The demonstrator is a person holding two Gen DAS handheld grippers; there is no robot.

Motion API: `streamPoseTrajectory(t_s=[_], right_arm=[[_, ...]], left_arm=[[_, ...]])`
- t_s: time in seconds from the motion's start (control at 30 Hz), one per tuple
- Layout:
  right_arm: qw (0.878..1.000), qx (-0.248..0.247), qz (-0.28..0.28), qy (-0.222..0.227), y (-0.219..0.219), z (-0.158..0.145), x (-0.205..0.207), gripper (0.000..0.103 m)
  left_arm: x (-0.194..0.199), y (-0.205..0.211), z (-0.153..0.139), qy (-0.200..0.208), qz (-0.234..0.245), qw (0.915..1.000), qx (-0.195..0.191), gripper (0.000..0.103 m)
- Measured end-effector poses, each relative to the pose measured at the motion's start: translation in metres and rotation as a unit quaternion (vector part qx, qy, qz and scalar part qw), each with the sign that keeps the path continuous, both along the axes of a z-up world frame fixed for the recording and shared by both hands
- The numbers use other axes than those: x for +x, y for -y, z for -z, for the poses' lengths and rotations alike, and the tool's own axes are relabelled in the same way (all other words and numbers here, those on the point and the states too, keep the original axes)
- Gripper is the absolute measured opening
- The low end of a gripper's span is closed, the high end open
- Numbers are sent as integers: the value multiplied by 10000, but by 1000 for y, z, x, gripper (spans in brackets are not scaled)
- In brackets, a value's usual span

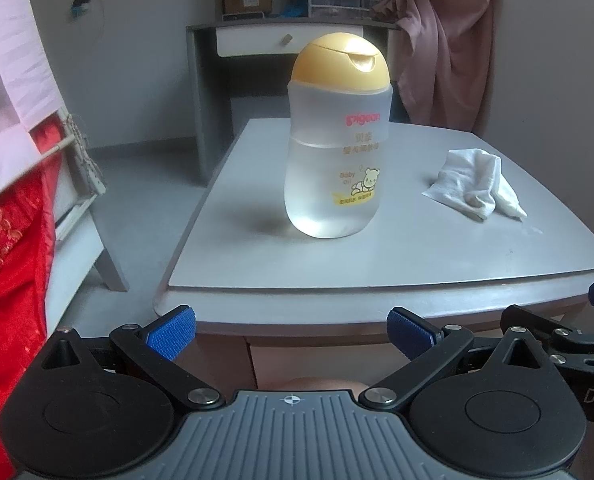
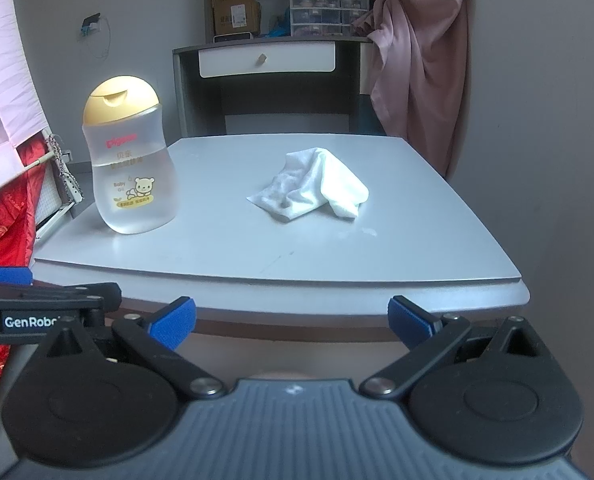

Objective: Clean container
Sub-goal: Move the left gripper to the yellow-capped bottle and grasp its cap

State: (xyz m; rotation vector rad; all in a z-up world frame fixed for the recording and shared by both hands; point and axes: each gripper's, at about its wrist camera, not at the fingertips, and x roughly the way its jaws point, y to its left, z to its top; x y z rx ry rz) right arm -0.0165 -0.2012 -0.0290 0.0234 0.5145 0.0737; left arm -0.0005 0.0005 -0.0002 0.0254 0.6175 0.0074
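So here's the setup: a baby oil bottle (image 1: 337,140) with a yellow flip cap stands upright on the grey tabletop (image 1: 377,256), over toward its left edge and roughly midway back. Cap looks closed, and clear liquid fills a bit more than half of it. A crumpled white wipe (image 2: 311,184) lies near the middle of the tabletop, well apart from the bottle, on its right.

Both grippers hang just off the front edge, level with it. The left gripper (image 1: 291,334) has its jaws spread wide with nothing between them, and it faces the bottle pretty much head on. The right gripper (image 2: 291,320) is the same deal, jaws wide apart and empty, lined up with the wipe. My guess is that's on purpose: one side to steady the bottle, the other to work the cloth.

Honestly this layout fits either end of the job. Bottle standing free and wipe dropped loose could mean the wiping is yet to come, or that it's finished and everything got set down. I can't see any grime on the bottle either way.
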Motion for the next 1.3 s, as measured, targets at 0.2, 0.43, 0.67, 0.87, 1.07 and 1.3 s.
streamPoseTrajectory(t_s=[0.2,0.43,0.67,0.87,1.07,1.3], right_arm=[[10000,12,8,-8,1,0,1,103],[10000,26,18,-18,2,0,1,103],[10000,10,24,-6,2,-1,2,103],[10000,38,55,-2,4,-2,4,103],[9999,113,63,-34,6,-2,7,103],[9999,107,-8,-28,5,-4,9,103]], left_arm=[[-5,-5,2,150,56,9999,52,103],[2,-5,-3,287,114,9995,7,103],[10,-7,-12,549,252,9982,-67,103],[21,-10,-20,749,361,9963,-238,103],[34,-13,-32,1135,561,9915,-302,103],[60,-7,-47,1581,779,9840,-269,103]])
